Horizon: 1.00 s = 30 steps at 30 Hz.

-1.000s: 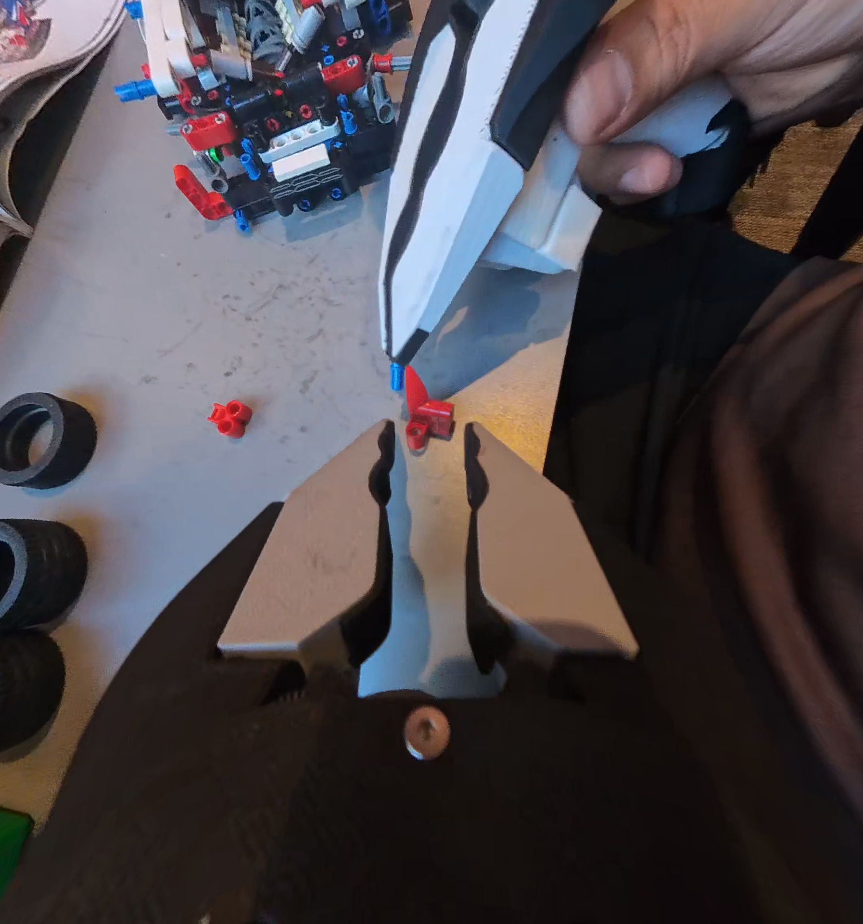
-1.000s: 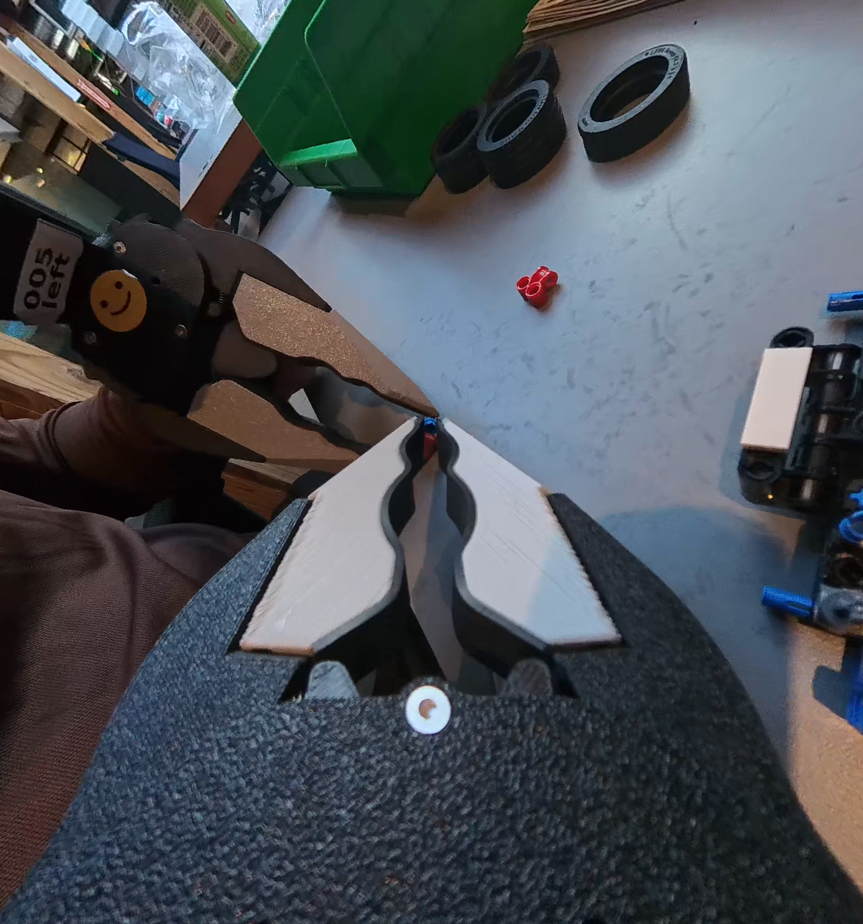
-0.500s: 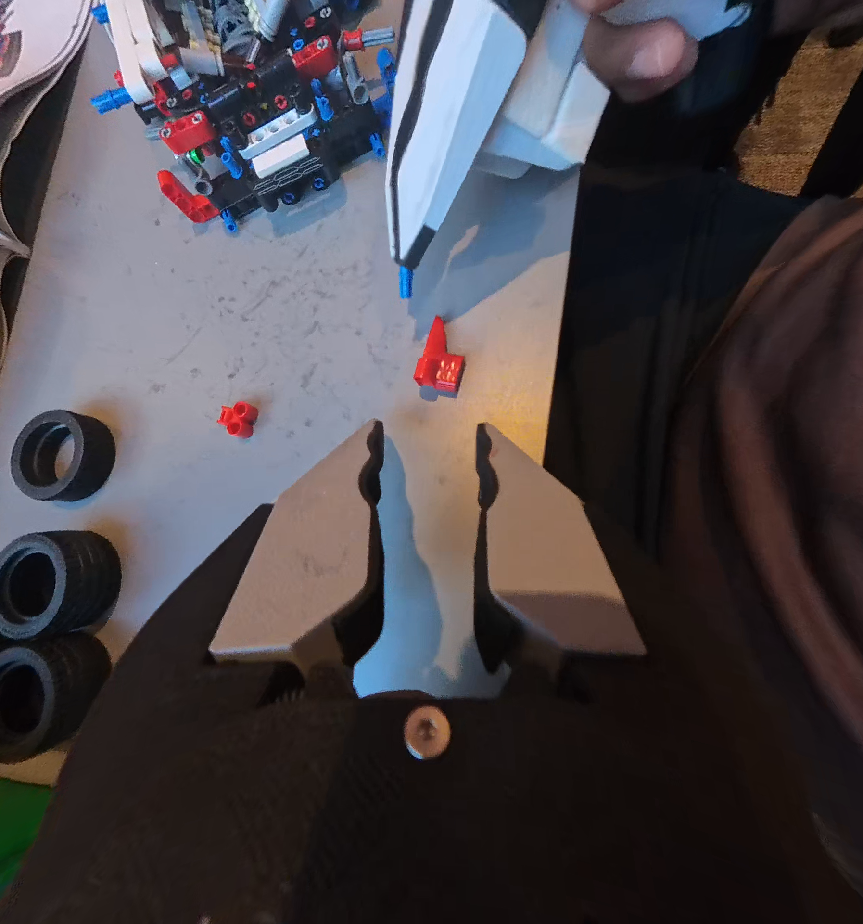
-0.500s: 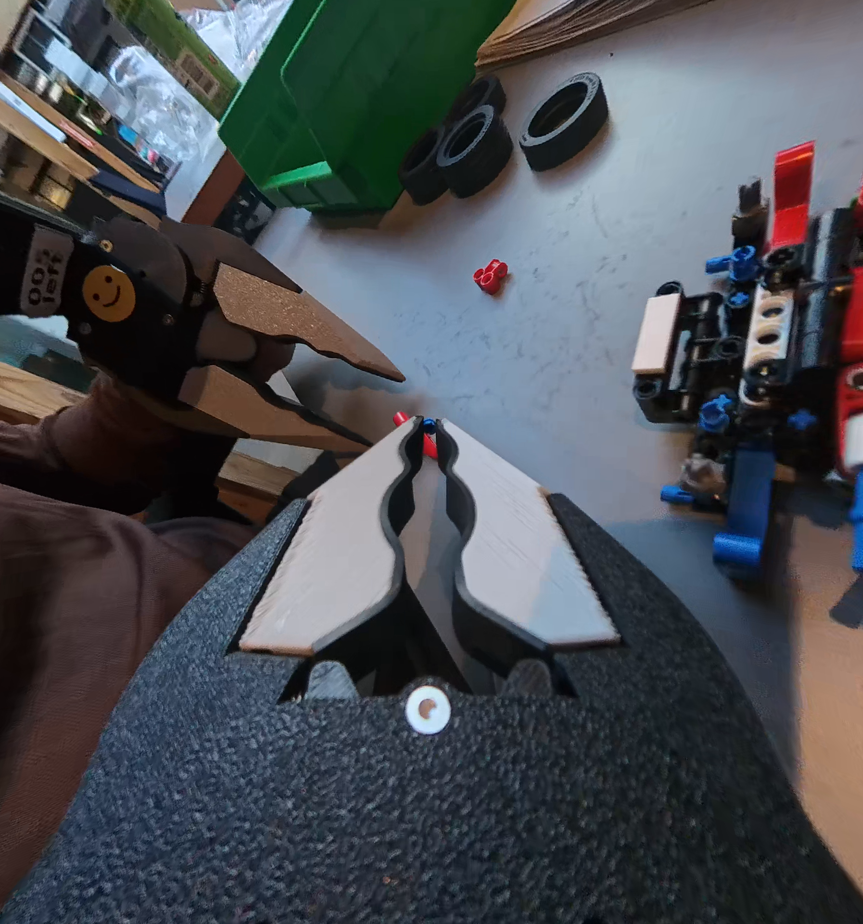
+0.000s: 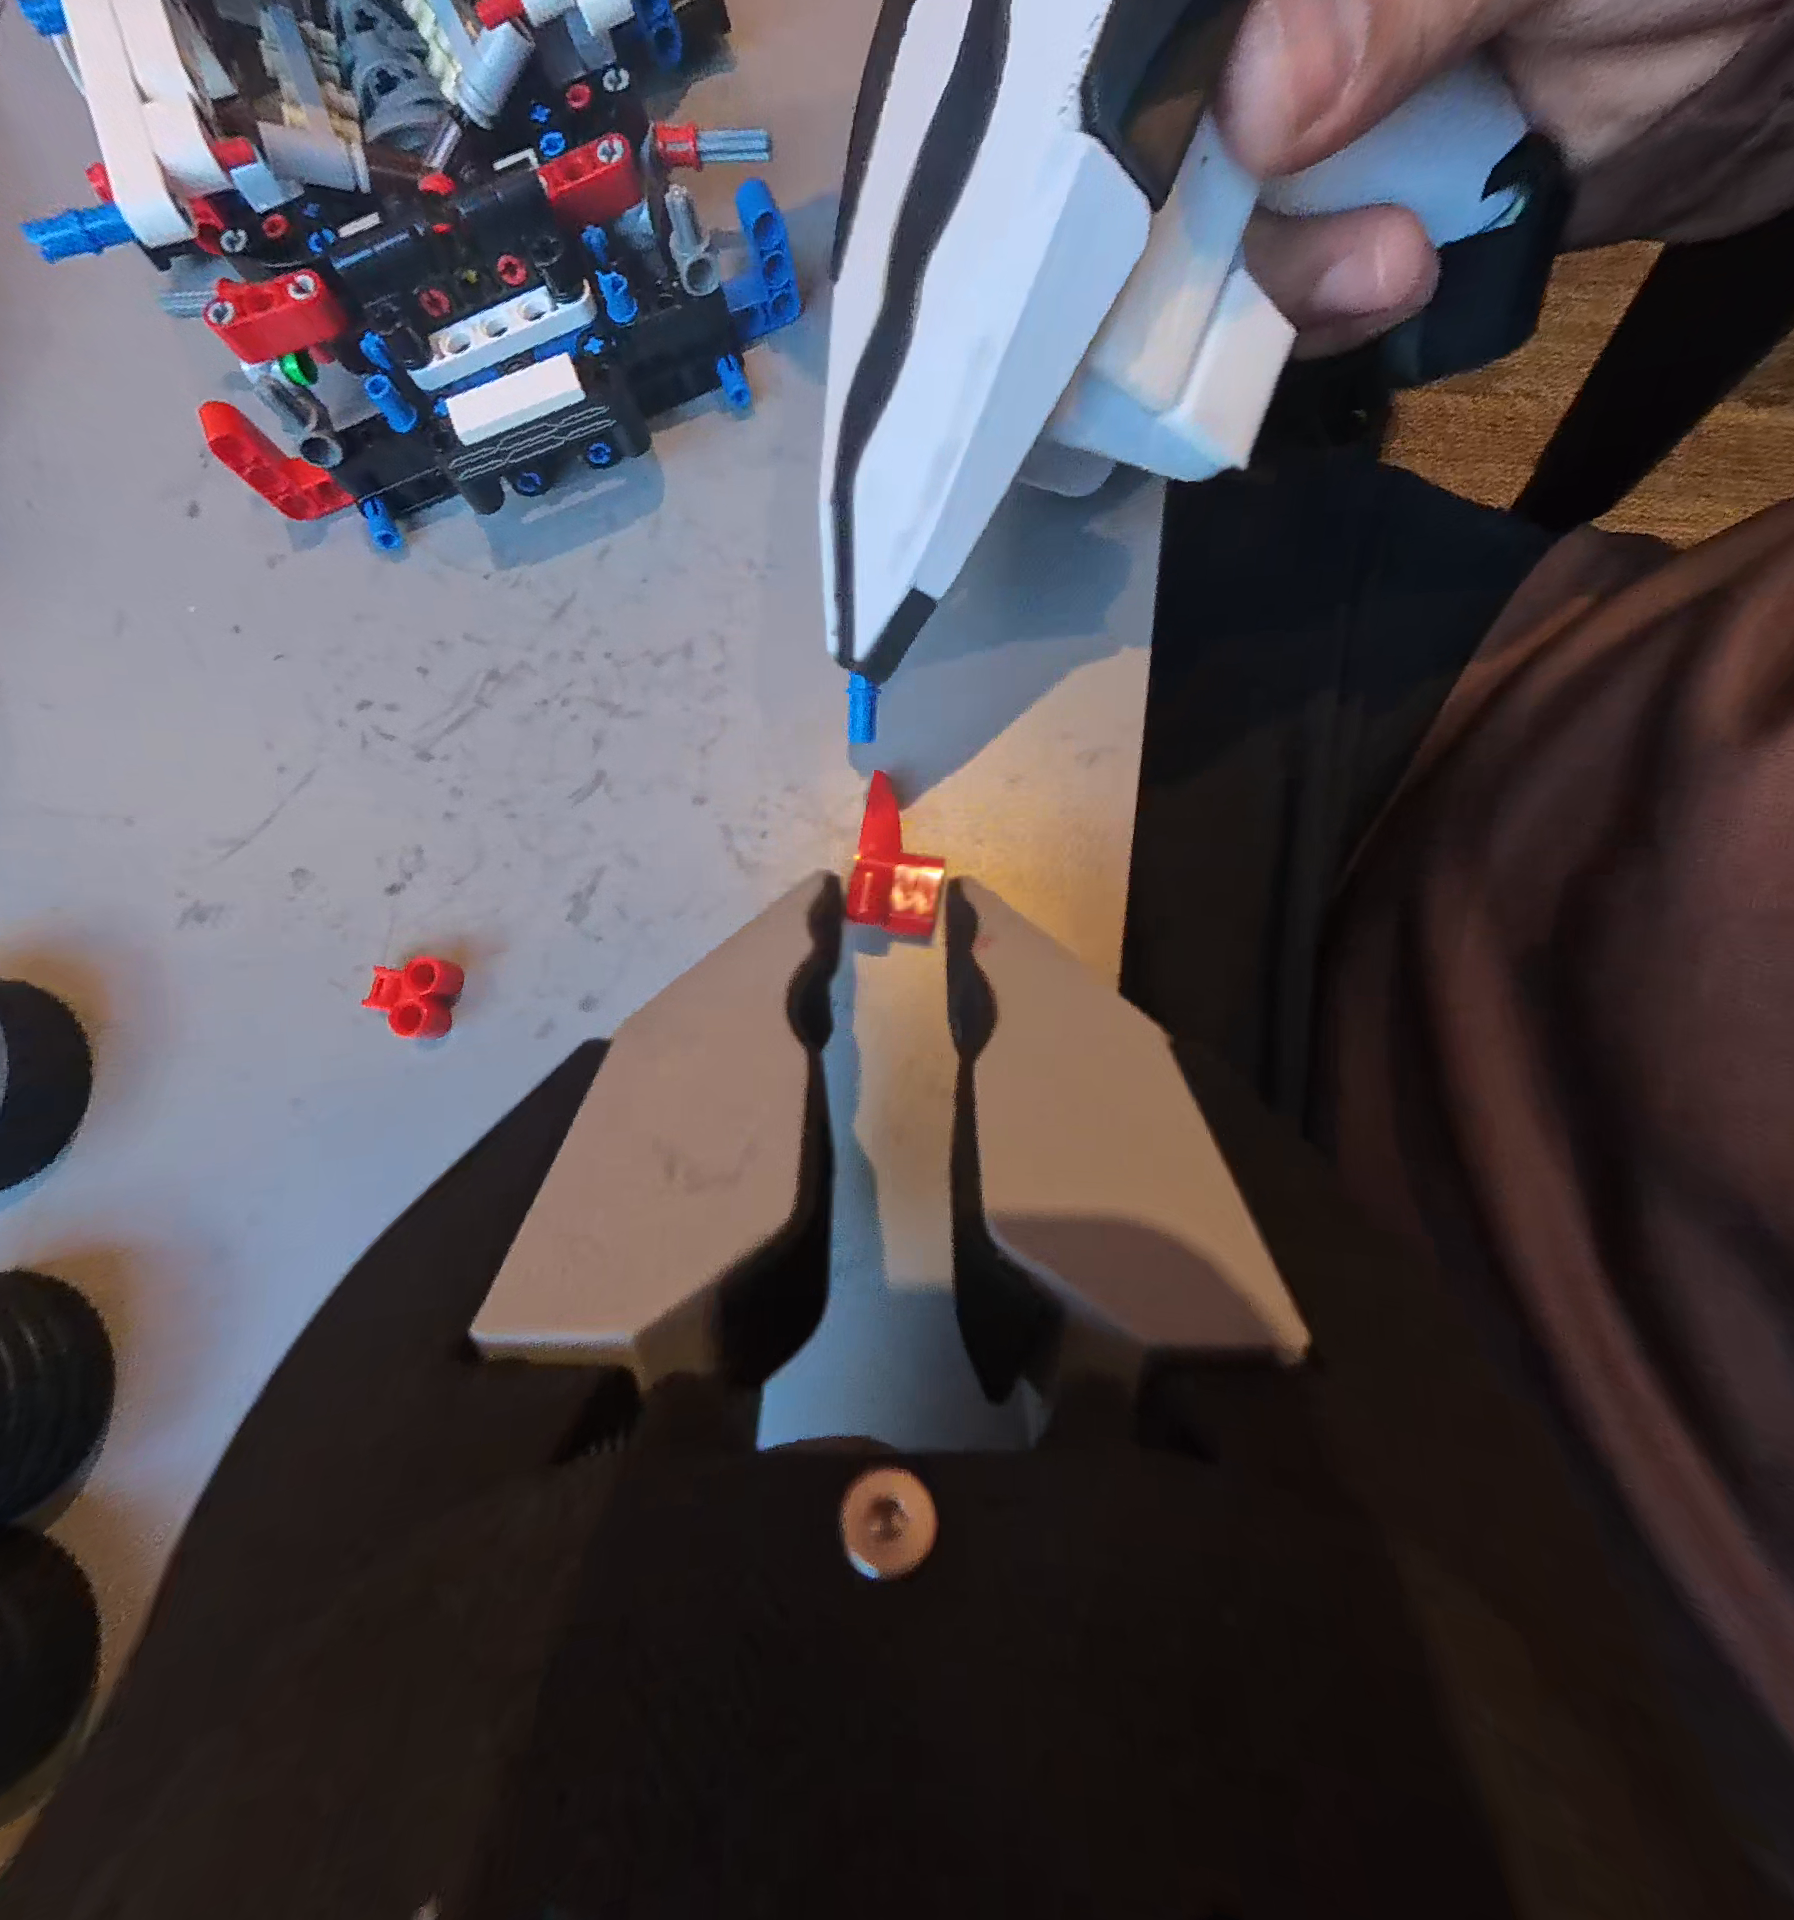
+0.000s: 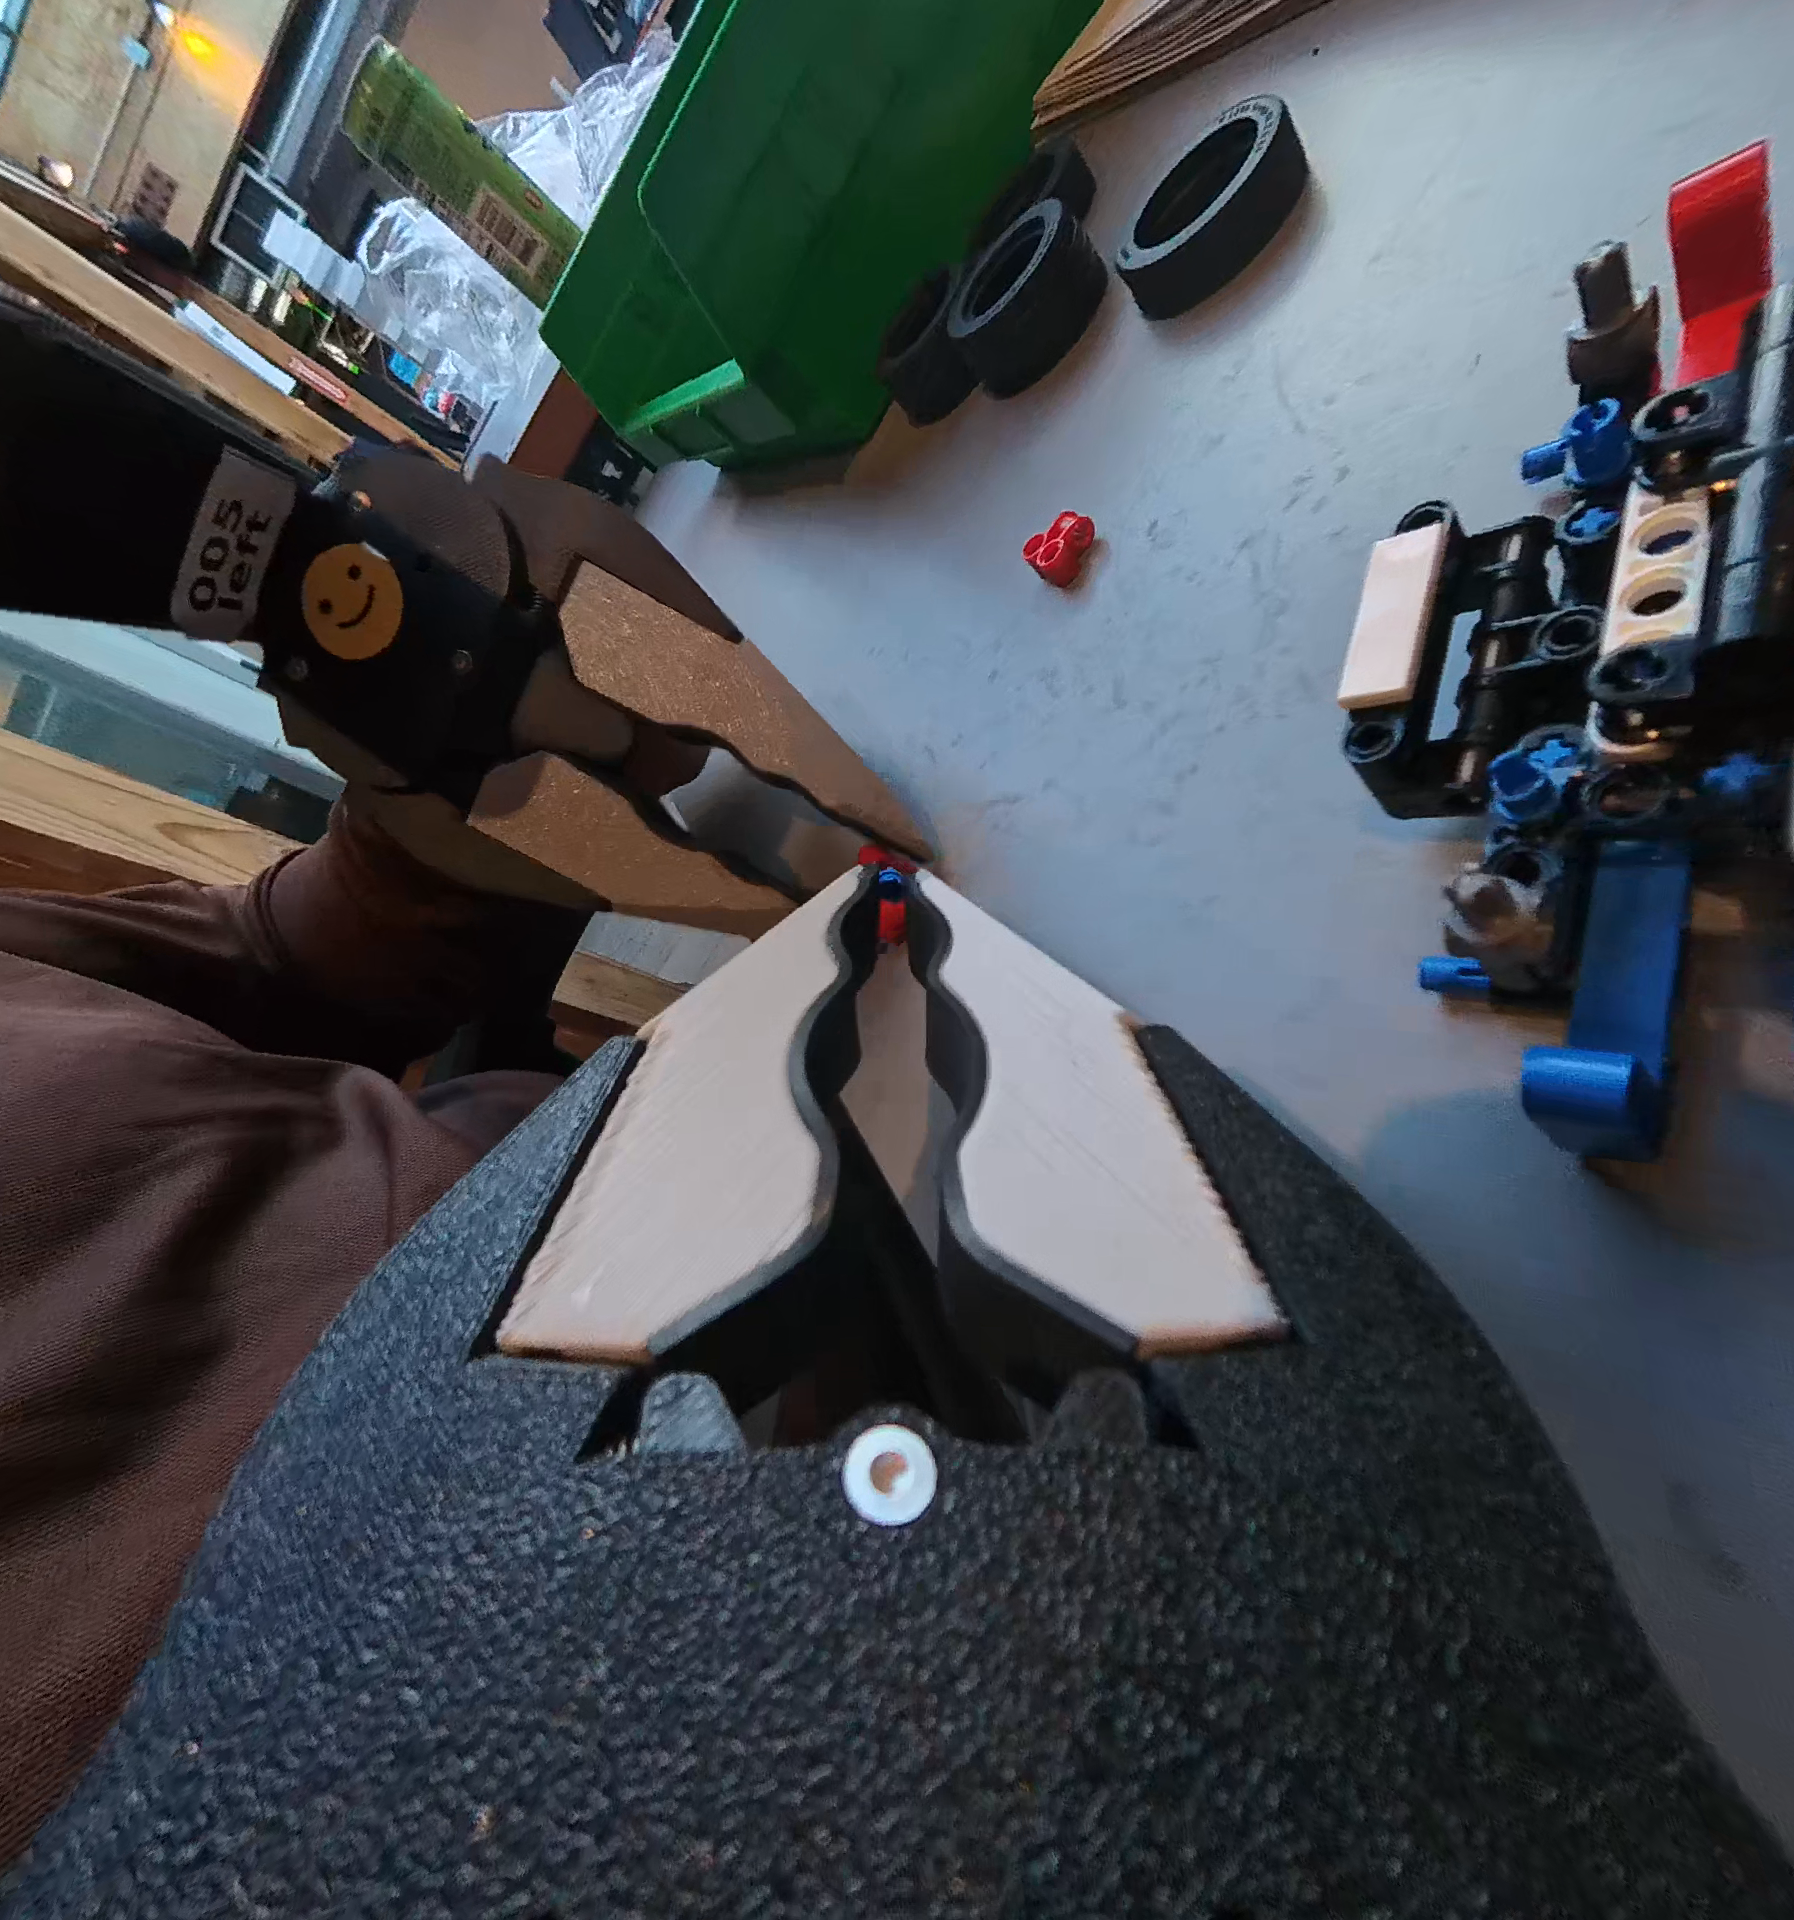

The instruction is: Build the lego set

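Note:
In the left wrist view my left gripper (image 5: 893, 902) has its tips closed against both sides of a small red Lego piece (image 5: 893, 883) with a pointed fin, near the table's right edge. My right gripper (image 5: 862, 660), white and black and held by a hand, is shut on a blue pin (image 5: 860, 709) that points down just above the red piece's fin, a small gap apart. In the right wrist view my right gripper (image 6: 888, 881) holds the blue pin (image 6: 888, 883), and the left gripper's brown fingers (image 6: 768, 727) meet the red piece (image 6: 877, 856) just beyond it.
The half-built Lego model (image 5: 457, 312) stands at the far left, and it also shows in the right wrist view (image 6: 1651, 644). A small red connector (image 5: 415, 995) lies loose on the grey table (image 5: 353, 727). Black tyres (image 5: 10, 1081) and a green bin (image 6: 799, 229) are at the left. My left and right fingertips are right by each other. Between my left fingertips and the small red connector (image 5: 415, 995) there is roughly 8 centimeters.
My left gripper moved forward from behind the red piece and closed its tips on it. My right gripper came back down with the blue pin, close above the piece.

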Each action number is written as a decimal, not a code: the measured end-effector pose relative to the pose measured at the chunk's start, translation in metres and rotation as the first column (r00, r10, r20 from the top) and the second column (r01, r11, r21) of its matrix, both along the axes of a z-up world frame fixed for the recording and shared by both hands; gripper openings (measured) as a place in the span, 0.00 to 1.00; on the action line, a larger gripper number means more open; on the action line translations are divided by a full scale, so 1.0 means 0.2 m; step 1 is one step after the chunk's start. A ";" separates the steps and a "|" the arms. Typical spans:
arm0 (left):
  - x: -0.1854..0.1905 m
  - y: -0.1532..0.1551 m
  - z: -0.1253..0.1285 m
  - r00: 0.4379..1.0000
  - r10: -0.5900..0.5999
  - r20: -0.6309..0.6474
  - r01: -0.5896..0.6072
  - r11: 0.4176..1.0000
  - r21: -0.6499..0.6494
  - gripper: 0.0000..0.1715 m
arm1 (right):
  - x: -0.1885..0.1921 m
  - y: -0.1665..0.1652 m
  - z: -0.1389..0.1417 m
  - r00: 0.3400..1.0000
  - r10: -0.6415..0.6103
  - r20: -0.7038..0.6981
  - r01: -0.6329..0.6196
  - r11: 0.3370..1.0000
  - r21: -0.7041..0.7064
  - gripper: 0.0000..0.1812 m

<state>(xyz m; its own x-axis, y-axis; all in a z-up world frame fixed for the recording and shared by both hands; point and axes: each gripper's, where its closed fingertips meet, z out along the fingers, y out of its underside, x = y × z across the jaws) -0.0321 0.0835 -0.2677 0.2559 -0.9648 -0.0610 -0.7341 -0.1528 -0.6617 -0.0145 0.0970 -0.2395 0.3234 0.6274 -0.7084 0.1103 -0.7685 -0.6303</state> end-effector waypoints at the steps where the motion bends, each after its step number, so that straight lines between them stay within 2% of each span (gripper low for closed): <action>1: 0.00 0.00 0.00 1.000 -0.001 0.004 0.001 1.000 0.001 0.09 | 0.00 0.00 0.00 1.000 0.002 0.001 -0.002 1.000 0.003 0.02; 6: 0.00 0.00 0.00 0.999 0.021 0.039 -0.022 0.999 0.033 0.08 | -0.02 -0.02 0.01 1.000 0.009 -0.012 -0.009 1.000 0.011 0.02; 13: -0.01 0.09 0.02 0.995 0.090 0.047 -0.098 0.972 0.215 0.08 | -0.03 -0.01 0.09 0.997 0.006 -0.082 -0.001 0.998 0.066 0.02; 17: -0.01 0.14 0.09 0.991 0.101 0.083 -0.125 0.926 0.355 0.08 | -0.02 0.01 0.18 0.989 -0.006 -0.147 0.024 0.993 0.119 0.02; 23: 0.01 0.17 0.23 0.972 0.107 0.209 -0.203 0.827 0.524 0.08 | -0.03 0.02 0.29 0.971 -0.027 -0.239 0.072 0.980 0.183 0.02; 30: 0.02 0.18 0.24 0.980 0.114 0.165 -0.194 0.746 0.637 0.08 | -0.06 0.06 0.20 0.986 -0.090 -0.137 0.116 0.974 0.194 0.02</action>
<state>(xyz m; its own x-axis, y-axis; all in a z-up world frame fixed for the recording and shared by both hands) -0.0282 0.1197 -0.2203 0.4407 -0.6509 -0.6181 -0.6562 0.2363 -0.7166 -0.0268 0.1100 -0.1994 0.3092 0.7288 -0.6109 -0.0535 -0.6280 -0.7763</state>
